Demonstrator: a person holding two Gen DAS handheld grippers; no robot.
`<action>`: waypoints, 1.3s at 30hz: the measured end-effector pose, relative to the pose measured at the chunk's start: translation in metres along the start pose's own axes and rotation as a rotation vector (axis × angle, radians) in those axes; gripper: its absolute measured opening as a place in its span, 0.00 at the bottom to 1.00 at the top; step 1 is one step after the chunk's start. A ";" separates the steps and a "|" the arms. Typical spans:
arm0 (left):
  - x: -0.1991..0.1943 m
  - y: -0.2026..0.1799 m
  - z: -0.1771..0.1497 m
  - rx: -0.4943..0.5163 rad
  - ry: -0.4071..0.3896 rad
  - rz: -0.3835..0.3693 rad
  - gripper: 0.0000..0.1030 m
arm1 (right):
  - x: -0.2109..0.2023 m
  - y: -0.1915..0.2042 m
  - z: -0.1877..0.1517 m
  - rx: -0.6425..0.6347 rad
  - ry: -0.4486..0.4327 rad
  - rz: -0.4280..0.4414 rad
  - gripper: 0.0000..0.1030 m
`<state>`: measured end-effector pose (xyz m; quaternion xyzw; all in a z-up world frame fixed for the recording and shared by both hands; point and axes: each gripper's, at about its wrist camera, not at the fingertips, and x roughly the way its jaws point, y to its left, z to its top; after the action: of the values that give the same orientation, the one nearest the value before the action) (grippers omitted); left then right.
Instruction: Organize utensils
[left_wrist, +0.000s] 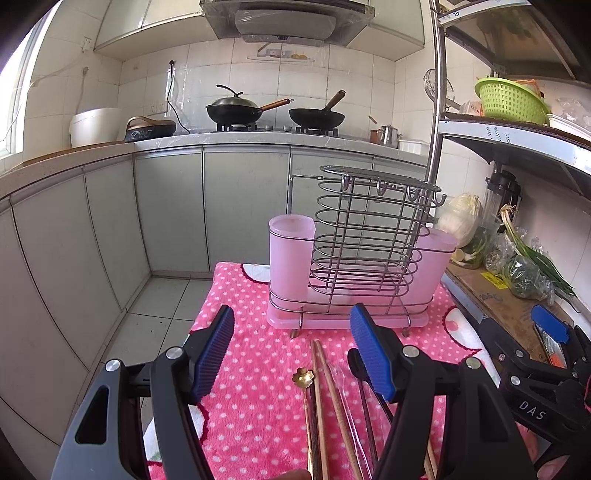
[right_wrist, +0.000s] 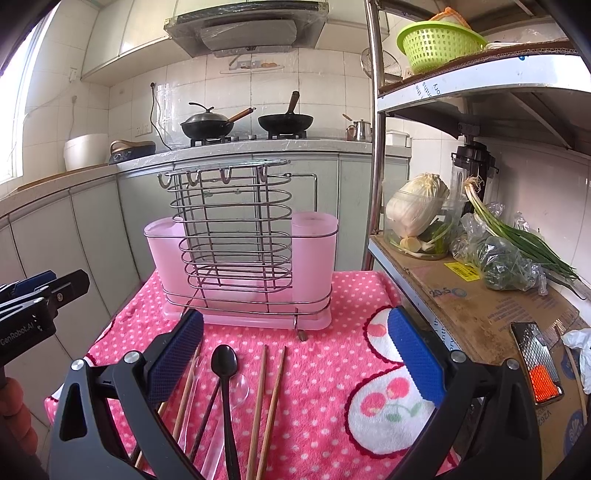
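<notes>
Pink-clothed worktop (right_wrist: 325, 435) carries chopsticks (right_wrist: 271, 402) and a black spoon (right_wrist: 224, 373) before the empty rack (right_wrist: 240, 254); both tools, left (left_wrist: 291, 354) and right (right_wrist: 295, 354), gape empty, and crowded utensils risk a double pickup.

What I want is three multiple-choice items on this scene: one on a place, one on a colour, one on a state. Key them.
1. Where is the black spoon?
A. on the pink cloth before the rack
B. inside the rack
C. on the stove

2. What colour are the rack's plastic cups?
A. green
B. pink
C. blue

3. What state are the right tongs in?
A. shut tight, empty
B. shut on the black spoon
C. open, empty

Answers: A, it lies flat on the cloth; B, both cups look pink; C, the pads stand apart, gripping nothing.
</notes>
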<state>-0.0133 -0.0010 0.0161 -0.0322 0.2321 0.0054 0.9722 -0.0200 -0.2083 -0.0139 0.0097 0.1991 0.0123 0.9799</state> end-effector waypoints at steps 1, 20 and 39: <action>0.000 0.000 0.000 0.000 0.000 0.000 0.63 | 0.000 0.001 -0.001 -0.001 -0.001 -0.001 0.97; -0.001 0.000 0.001 0.001 -0.003 -0.002 0.63 | 0.000 0.000 0.002 0.003 0.000 0.000 0.97; -0.010 -0.003 0.000 0.013 -0.007 -0.006 0.63 | -0.011 -0.003 0.001 0.017 -0.019 0.004 0.97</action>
<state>-0.0219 -0.0039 0.0209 -0.0264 0.2286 0.0013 0.9732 -0.0295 -0.2114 -0.0093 0.0186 0.1897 0.0127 0.9816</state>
